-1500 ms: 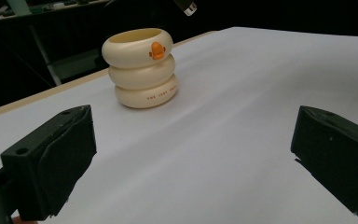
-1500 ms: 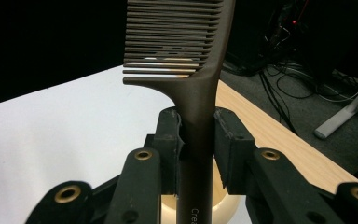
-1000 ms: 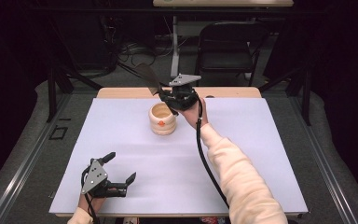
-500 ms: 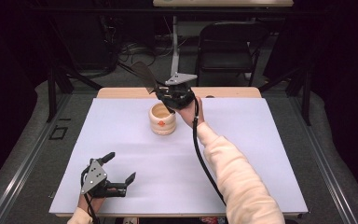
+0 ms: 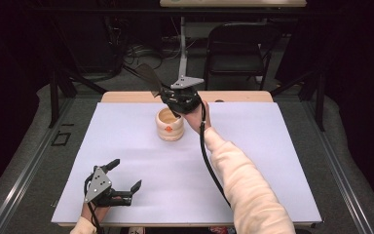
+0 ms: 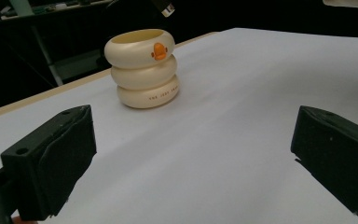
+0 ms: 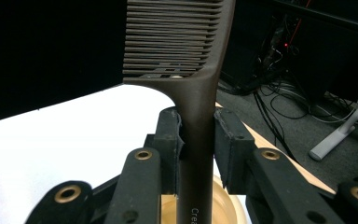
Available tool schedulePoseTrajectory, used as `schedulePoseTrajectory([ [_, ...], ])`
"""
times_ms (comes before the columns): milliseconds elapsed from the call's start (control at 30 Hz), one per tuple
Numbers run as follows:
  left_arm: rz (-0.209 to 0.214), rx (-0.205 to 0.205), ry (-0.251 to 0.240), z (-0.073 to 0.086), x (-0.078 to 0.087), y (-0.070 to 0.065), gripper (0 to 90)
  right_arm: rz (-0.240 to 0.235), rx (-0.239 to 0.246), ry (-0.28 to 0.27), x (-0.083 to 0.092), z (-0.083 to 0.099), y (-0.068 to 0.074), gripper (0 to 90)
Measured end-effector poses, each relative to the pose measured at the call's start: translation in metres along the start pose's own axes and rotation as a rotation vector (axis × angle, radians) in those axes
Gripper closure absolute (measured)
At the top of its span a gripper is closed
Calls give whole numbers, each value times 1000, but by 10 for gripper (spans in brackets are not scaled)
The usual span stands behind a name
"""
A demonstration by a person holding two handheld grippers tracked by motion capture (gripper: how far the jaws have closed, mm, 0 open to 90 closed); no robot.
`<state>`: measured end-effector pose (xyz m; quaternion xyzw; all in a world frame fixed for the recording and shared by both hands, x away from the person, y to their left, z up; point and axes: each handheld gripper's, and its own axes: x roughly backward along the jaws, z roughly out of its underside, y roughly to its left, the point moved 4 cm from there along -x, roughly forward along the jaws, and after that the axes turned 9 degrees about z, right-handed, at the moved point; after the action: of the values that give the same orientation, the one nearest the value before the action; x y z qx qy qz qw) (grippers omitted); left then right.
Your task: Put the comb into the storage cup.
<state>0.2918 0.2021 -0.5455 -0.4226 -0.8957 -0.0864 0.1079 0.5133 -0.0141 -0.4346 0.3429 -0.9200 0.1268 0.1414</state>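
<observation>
A cream holder point(image 5: 169, 125) shaped like three stacked rings, with an orange duck bill, stands at the table's far middle; I also see it in the left gripper view point(image 6: 143, 74). My right gripper point(image 5: 169, 96) hovers just behind and above it, shut on the handle of a dark brown comb point(image 5: 147, 77). The comb's teeth point up and away to the left. In the right gripper view the comb point(image 7: 198, 70) is clamped between the pads, and its handle runs down over the holder's mouth point(image 7: 226, 200). My left gripper point(image 5: 125, 174) rests open near the front left, nothing between its jaws point(image 6: 191, 154).
A white sheet point(image 5: 272, 161) covers the wooden table point(image 5: 238, 96). Beyond the far edge stand a folding chair point(image 5: 238, 46), a stand leg and cables on the floor. A black cable point(image 5: 207, 156) trails from the right gripper along the pale sleeve.
The right hand has shifted slightly left with the comb, still above the holder. The left gripper has stayed put.
</observation>
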Motion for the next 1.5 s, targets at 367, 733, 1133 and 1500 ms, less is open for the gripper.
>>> schedulePoseTrajectory([
  [367,-2,-1,1,0,0,0,1,2,2,-20,-5,-2,0,722],
  [733,-3,3,-1,0,0,0,1,6,-7,-39,-10,-2,0,722],
  [1133,-3,6,1,0,1,0,1,8,-10,-41,-20,3,4,722],
  [1500,-5,5,0,0,1,0,1,11,-11,-40,-26,8,5,722],
])
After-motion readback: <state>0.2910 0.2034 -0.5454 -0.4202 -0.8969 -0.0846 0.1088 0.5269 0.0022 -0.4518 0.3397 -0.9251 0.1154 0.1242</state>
